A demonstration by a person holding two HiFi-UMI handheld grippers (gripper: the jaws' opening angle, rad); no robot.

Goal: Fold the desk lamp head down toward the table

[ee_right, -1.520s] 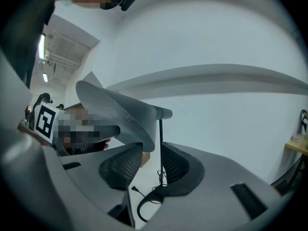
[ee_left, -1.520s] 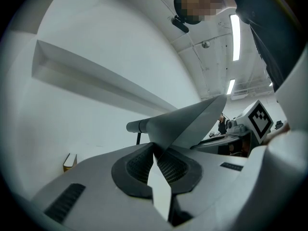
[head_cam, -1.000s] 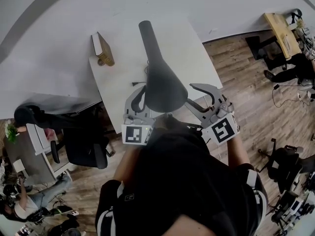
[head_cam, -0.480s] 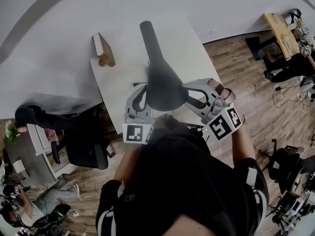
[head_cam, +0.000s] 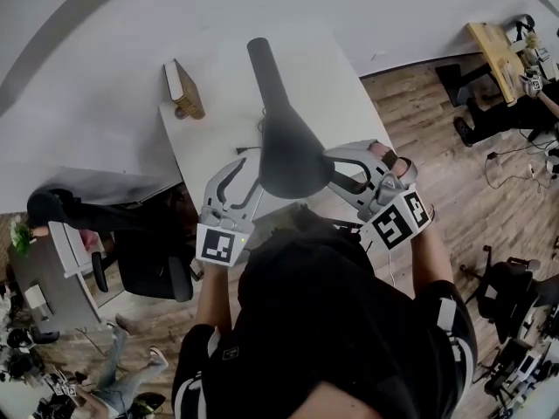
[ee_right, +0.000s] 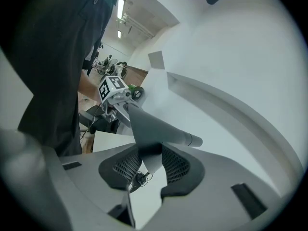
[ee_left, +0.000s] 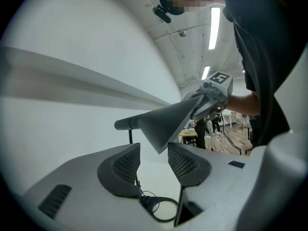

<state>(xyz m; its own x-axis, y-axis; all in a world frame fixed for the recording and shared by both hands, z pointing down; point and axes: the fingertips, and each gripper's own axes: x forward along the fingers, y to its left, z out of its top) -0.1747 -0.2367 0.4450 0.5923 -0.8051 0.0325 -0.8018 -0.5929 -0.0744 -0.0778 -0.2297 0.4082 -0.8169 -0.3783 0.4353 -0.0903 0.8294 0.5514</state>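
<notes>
The dark grey desk lamp head (head_cam: 288,155) hangs over the white table (head_cam: 349,94), its stem (head_cam: 262,59) running away from me. My right gripper (head_cam: 336,171) is at the head's right rim; its jaws have just been closing and the pads now press on that rim (ee_right: 147,150). My left gripper (head_cam: 240,177) sits by the head's left side; its jaws have just been opening. In the left gripper view a corner of the lamp head (ee_left: 159,134) hangs between the spread pads (ee_left: 180,162) without touching them.
A tan box (head_cam: 182,87) stands on the table's left edge. A thin cable loop (ee_left: 159,207) lies on the tabletop below the lamp. A black office chair (head_cam: 153,256) stands left of me, and wooden floor lies to the right.
The left gripper has let go of the lamp head's left rim, opened and drawn back to the left. The right gripper rolled and closed on the right rim.
</notes>
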